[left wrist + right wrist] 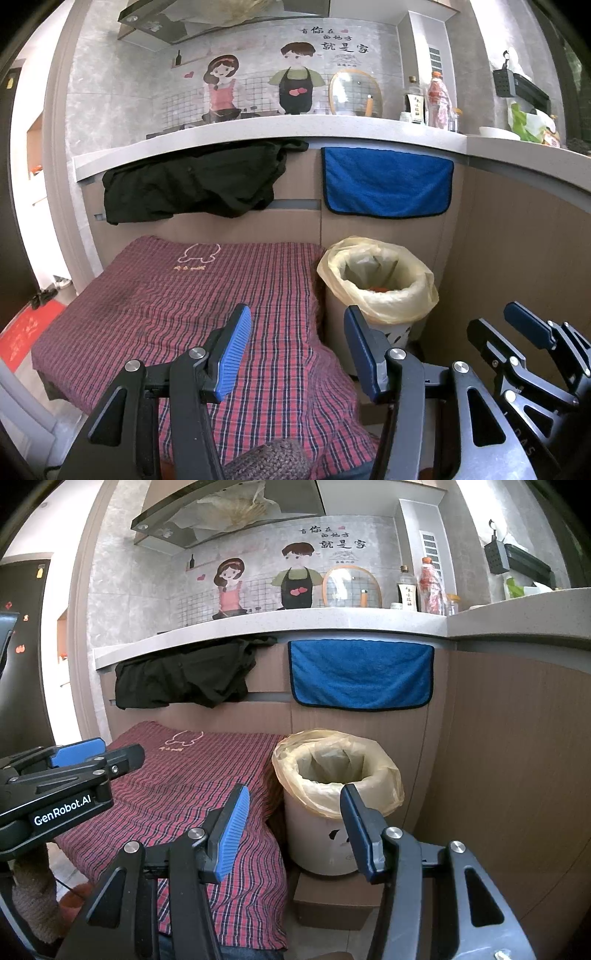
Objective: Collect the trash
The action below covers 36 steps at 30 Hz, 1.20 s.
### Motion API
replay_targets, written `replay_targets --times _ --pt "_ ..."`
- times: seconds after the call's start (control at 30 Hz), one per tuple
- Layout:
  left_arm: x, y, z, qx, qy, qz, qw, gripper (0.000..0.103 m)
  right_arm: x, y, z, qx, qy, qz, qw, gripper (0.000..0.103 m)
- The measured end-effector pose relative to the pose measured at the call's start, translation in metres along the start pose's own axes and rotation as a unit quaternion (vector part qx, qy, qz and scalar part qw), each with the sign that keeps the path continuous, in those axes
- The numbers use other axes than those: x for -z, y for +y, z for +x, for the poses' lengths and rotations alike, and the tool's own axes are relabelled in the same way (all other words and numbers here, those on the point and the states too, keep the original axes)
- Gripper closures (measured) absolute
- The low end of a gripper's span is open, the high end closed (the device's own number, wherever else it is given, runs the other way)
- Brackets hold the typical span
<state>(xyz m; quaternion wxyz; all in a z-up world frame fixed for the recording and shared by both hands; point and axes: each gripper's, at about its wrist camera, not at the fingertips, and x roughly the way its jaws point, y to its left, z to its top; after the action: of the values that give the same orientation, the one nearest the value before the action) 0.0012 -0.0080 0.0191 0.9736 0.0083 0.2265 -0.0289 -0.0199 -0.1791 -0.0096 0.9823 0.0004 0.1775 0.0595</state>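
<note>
Two grippers: left gripper (297,349) and right gripper (291,827) both spread wide, pinching nothing.
Trash bin (325,834): lined with a yellow bag (384,775), centre-right of both frames, just beyond the fingertips, beside the plaid cloth (192,786).
Left view only: something orange-red inside the bin.
Right view only: the bin's white front.

Red, blue and white checked cloth (192,306), pale yellow bag (380,280) lining a white bin (325,842) with black markings, bright blue towel (388,181), black garment (192,184), pale grey speckled desk (258,133), blue-padded black fingers (234,354), red mat (26,332)
</note>
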Motion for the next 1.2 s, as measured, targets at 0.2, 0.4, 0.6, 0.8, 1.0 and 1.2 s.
replay_targets --times 0.2,0.4,0.6,0.8,1.0,1.2 --pt "-0.0001 0.0012 -0.0003 0.000 -0.001 0.000 1.0000 0.050 -0.0002 0.0006 -0.0003 -0.001 -0.001 0.000 1.000 0.054" --pt "0.0002 0.0014 0.0002 0.000 0.000 -0.001 1.0000 0.050 -0.0004 0.0018 -0.0010 0.001 -0.002 -0.002 1.000 0.054" --pt "0.0022 0.0002 0.0009 -0.004 0.004 -0.003 1.0000 0.050 -0.0022 0.0015 0.0001 -0.001 -0.002 -0.003 1.000 0.054" --pt "0.0019 0.0019 0.0007 -0.003 0.003 -0.003 1.0000 0.050 -0.0024 0.0014 0.0003 0.000 -0.005 -0.005 1.000 0.054" --pt "0.0021 0.0023 0.0009 -0.003 0.004 -0.003 1.0000 0.050 -0.0026 0.0022 0.0004 0.000 -0.004 -0.005 1.000 0.054" --pt "0.0021 0.0023 0.0012 -0.004 0.006 -0.004 1.0000 0.050 -0.0024 0.0018 0.0006 0.000 -0.004 -0.005 1.000 0.054"
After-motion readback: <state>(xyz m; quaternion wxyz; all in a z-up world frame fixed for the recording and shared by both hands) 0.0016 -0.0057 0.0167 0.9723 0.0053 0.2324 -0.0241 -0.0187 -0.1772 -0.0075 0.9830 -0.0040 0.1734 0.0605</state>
